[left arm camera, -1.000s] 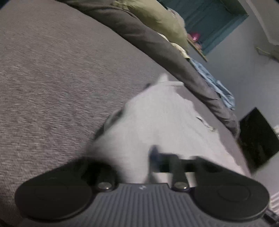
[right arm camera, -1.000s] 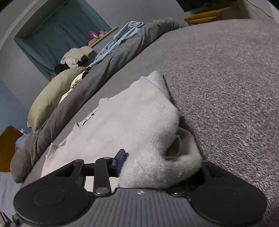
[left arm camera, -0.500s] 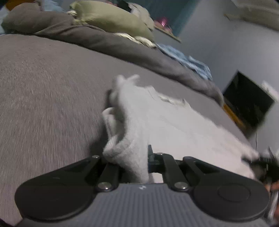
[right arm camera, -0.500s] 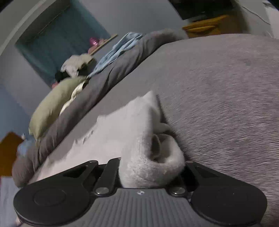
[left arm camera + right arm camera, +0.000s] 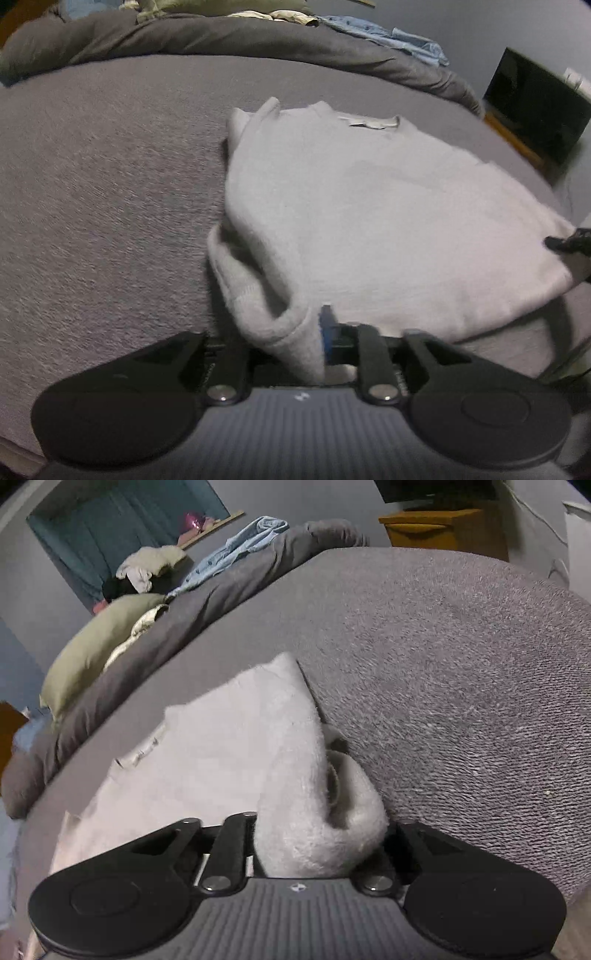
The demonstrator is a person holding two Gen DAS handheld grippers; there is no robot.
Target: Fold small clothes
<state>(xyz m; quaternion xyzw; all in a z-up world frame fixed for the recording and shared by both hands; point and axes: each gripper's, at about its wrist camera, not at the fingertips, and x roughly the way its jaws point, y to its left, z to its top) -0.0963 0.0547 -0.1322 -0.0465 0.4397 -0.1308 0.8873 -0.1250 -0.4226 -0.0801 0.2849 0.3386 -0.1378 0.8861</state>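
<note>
A pale grey fleece sweater (image 5: 369,206) lies flat on the grey bed cover (image 5: 110,184), its neck label towards the far side. My left gripper (image 5: 295,332) is at the sweater's near left corner. Its jaws are opening, and a bunched fold of the hem lies loose between them beside the blue pad. In the right wrist view the sweater (image 5: 221,746) ends in a thick rolled edge. That roll sits between the opening jaws of my right gripper (image 5: 317,834). The right gripper's tip (image 5: 569,242) also shows at the sweater's right edge.
A rolled dark grey duvet (image 5: 221,40) runs along the far side of the bed, with a green pillow (image 5: 92,642) and blue clothing (image 5: 240,550) on it. A dark screen (image 5: 535,107) and a wooden cabinet (image 5: 443,531) stand beyond the bed.
Both grippers closed on the sweater's edges half a second ago and now stand wider. The left view swung round and rose, so more of the flat sweater shows. The right view lifted a little.
</note>
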